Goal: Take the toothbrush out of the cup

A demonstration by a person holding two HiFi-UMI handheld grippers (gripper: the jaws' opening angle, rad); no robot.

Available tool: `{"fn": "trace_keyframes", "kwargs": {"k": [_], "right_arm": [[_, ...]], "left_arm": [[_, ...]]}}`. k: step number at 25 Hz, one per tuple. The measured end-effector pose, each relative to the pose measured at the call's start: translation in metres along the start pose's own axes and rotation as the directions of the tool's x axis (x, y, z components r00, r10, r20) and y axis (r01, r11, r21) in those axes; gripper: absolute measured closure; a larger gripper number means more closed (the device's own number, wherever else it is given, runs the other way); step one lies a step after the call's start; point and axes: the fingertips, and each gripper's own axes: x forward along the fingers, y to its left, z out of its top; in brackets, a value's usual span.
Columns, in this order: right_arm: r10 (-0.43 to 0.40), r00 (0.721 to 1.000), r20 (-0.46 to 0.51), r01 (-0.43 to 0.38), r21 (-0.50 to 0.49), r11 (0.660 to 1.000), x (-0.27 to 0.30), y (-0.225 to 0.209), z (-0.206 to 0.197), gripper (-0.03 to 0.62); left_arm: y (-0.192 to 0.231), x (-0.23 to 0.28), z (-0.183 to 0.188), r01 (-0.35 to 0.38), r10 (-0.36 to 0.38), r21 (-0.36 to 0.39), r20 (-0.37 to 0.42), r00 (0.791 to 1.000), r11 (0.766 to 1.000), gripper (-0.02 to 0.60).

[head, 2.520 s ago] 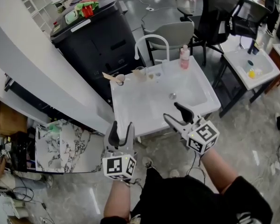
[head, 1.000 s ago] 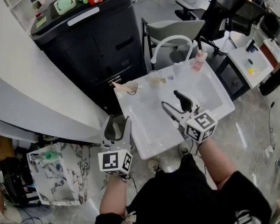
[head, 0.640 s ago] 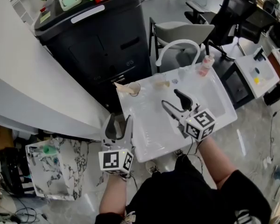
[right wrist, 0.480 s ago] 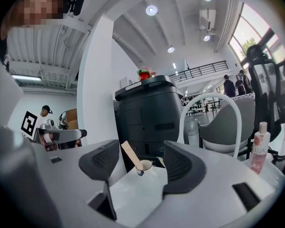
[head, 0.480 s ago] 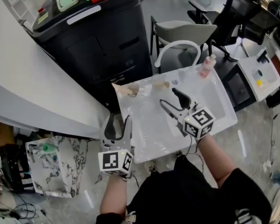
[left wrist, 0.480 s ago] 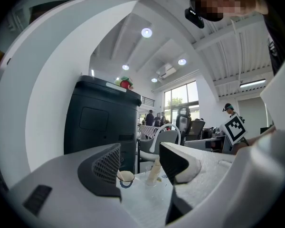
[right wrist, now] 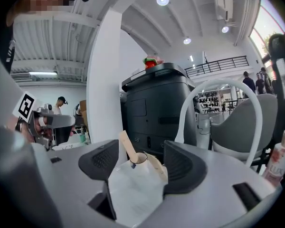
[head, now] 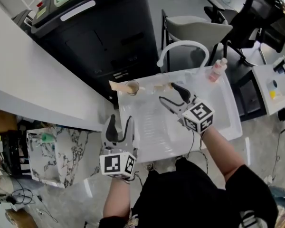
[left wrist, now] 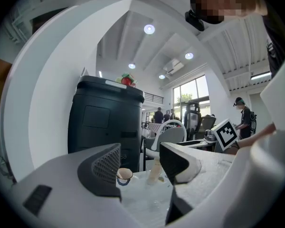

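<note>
A: Ahead of the right gripper [head: 168,93], framed between its jaws in its own view, we log the cup [right wrist: 137,158] on the back left corner of the white sink [head: 218,113]. Jaw state?

B: Jaws apart, nothing gripped. The cup sits beyond the tips and touches neither pad.

A: Toothbrush?

B: The toothbrush [right wrist: 126,146] is in the cup. Its pale flat handle leans out over the rim, towards the jaw at the left of that view. We see no contact with it.

A: Anything beside it?

B: Just to the cup's right, nearer the other jaw, we note a pale beige thing [right wrist: 156,167]. We cannot tell what it is.

A: Left gripper?

B: The left gripper [head: 119,122] hangs at the sink's near left edge, well apart from the right gripper and further from the cup. Its jaws are also apart and empty. In its own view the cup shows small and far off in the gap.

A: Surroundings?

B: Beyond the cup from both grippers stands a black cabinet [head: 104,37]. To the right gripper's right we record a white arched tap [head: 183,46]. Further right, a pink bottle [head: 217,70] stands at the sink's back corner.
</note>
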Motion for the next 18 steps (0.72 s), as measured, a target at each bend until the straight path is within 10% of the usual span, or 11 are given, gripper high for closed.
{"fn": "trace_keyframes", "kwargs": {"k": [18], "right_arm": [[0.170,0.971,-0.167,-0.179,-0.035,0.983,0.069,-0.043,-0.073,0.316]], "left_arm": [[-0.021,0.000,-0.021,-0.160,0.160,0.005,-0.041,0.986,0.987,0.342]]}}
